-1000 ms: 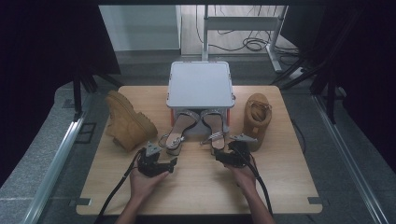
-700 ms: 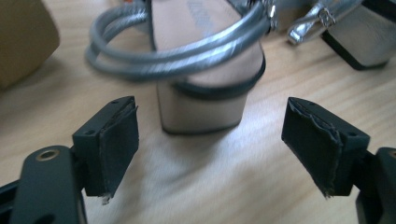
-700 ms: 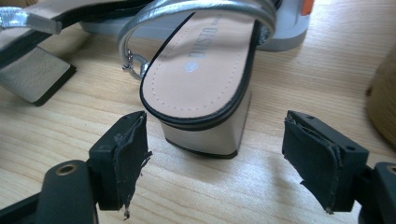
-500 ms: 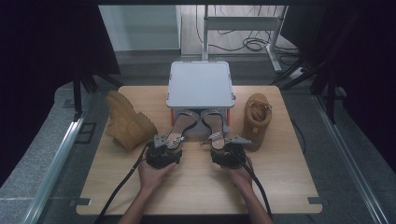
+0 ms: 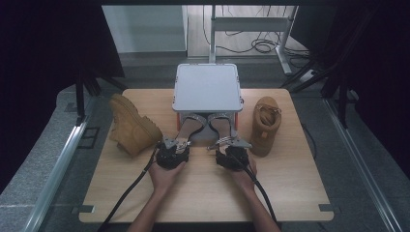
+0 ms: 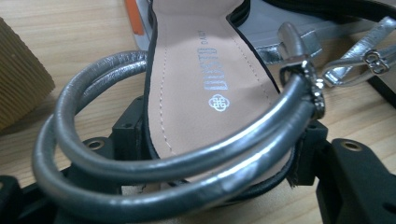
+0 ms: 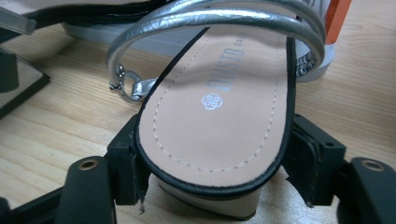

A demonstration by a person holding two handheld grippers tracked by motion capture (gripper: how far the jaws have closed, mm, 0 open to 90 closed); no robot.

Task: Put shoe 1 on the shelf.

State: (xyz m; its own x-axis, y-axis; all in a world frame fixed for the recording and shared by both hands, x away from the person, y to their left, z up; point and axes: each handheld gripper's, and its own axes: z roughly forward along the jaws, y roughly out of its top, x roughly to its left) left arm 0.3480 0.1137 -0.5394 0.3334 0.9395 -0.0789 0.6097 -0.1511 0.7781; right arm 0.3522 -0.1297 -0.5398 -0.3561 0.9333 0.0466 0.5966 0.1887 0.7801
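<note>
A light wooden tabletop [image 5: 290, 193] carries everything. A grey lidded box [image 5: 208, 88] with orange corners sits at its far middle edge. Two silver-strapped sandals lie just in front of the box, heels toward the near side: the left sandal [image 5: 186, 128] and the right sandal [image 5: 223, 126], side by side. A tan boot [image 5: 130, 126] lies on its side at the left, a second tan boot [image 5: 265, 123] stands at the right
</note>
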